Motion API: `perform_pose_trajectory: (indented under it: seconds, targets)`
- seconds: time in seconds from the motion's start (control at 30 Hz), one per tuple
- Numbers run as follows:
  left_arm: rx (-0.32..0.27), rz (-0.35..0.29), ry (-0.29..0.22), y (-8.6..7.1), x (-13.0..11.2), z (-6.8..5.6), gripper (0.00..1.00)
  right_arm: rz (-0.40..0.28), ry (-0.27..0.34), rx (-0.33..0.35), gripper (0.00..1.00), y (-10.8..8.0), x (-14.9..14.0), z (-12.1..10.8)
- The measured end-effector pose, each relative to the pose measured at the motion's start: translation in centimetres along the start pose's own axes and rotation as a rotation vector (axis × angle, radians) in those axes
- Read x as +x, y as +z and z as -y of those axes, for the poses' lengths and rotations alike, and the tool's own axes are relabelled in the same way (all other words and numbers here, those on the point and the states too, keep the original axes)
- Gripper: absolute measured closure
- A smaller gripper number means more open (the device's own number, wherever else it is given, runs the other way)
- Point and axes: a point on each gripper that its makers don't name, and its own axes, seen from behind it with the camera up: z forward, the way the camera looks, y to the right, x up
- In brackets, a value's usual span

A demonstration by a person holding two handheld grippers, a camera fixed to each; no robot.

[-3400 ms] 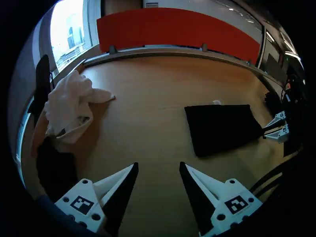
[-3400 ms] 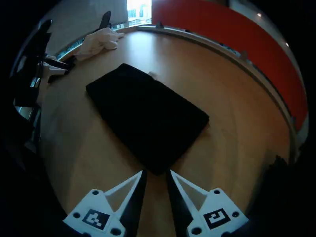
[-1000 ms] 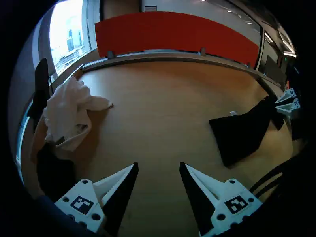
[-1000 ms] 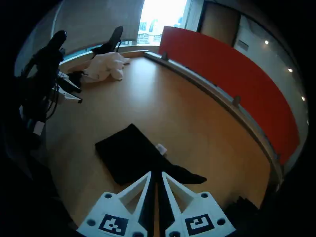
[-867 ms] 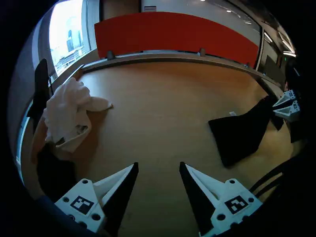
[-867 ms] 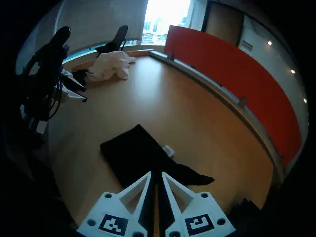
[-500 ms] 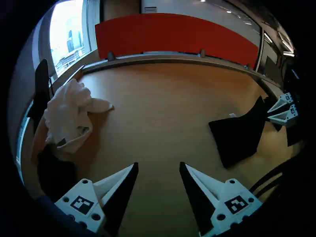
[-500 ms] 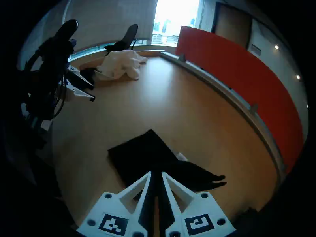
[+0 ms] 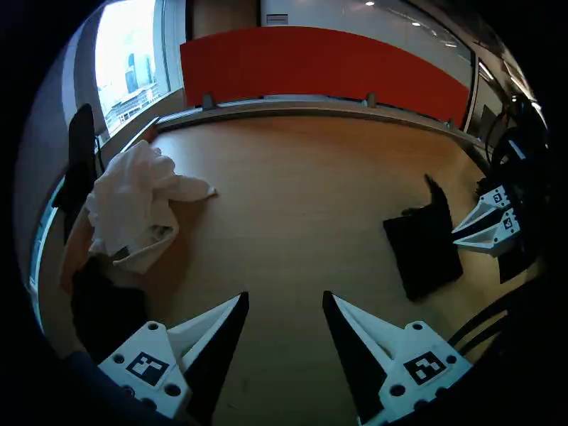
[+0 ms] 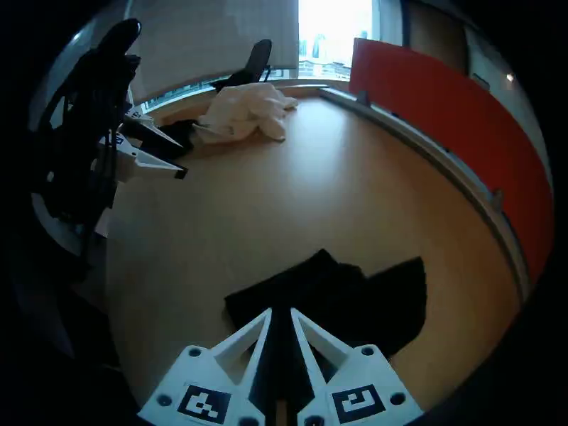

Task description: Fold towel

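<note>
A black towel (image 9: pixel 424 250) lies on the wooden table (image 9: pixel 298 184), at the right in the left gripper view, with one edge raised and doubled over. My right gripper (image 10: pixel 280 317) is shut on the near edge of the black towel (image 10: pixel 348 298), whose cloth bunches just ahead of the fingers. That right gripper (image 9: pixel 458 236) appears at the towel's right side in the left gripper view. My left gripper (image 9: pixel 284 312) is open above bare table, well left of the towel, nothing between its fingers. The right gripper view shows the left gripper (image 10: pixel 160 160) far off, held by a dark-sleeved arm.
A crumpled white cloth pile (image 9: pixel 135 199) lies at the table's left edge, with a dark item (image 9: pixel 106 312) just in front of it. A red partition (image 9: pixel 319 60) runs along the far edge. A dark chair (image 10: pixel 259 53) stands beyond the white pile (image 10: pixel 245 110).
The right gripper has moved over the towel with its edge, doubling the cloth onto itself, so the towel looks narrower. The left gripper has stayed open and shifted only slightly.
</note>
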Motion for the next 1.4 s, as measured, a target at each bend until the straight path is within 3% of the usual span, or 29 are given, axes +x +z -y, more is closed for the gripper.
perform_pose_trajectory:
  seconds: [0.5, 0.57, 0.67, 0.7, 0.83, 1.4]
  targets:
    - [0.005, 0.005, -0.005, 0.0, -0.4, 0.8, 0.24, 0.021, 0.031, 0.013, 0.91, 0.7, -1.0, 0.6]
    - [0.004, 0.004, -0.005, 0.0, -0.4, 0.8, 0.24, 0.02, 0.036, 0.01, 0.78, 0.7, -1.0, 0.5]
    - [0.005, 0.004, -0.006, -0.1, -0.4, 0.9, 0.24, 0.02, 0.045, 0.0, 0.43, 0.7, -1.2, 0.4]
    - [0.006, 0.004, -0.007, -0.1, -0.4, 0.9, 0.24, 0.019, 0.047, -0.004, 0.36, 0.7, -1.2, 0.3]
    - [0.007, 0.004, -0.008, -0.2, -0.5, 1.1, 0.24, 0.022, 0.062, -0.03, 0.25, 0.6, -1.7, -0.2]
    - [0.008, 0.004, -0.004, -0.4, -0.7, 1.0, 0.24, 0.073, 0.135, -0.091, 0.25, -1.3, -6.7, -0.8]
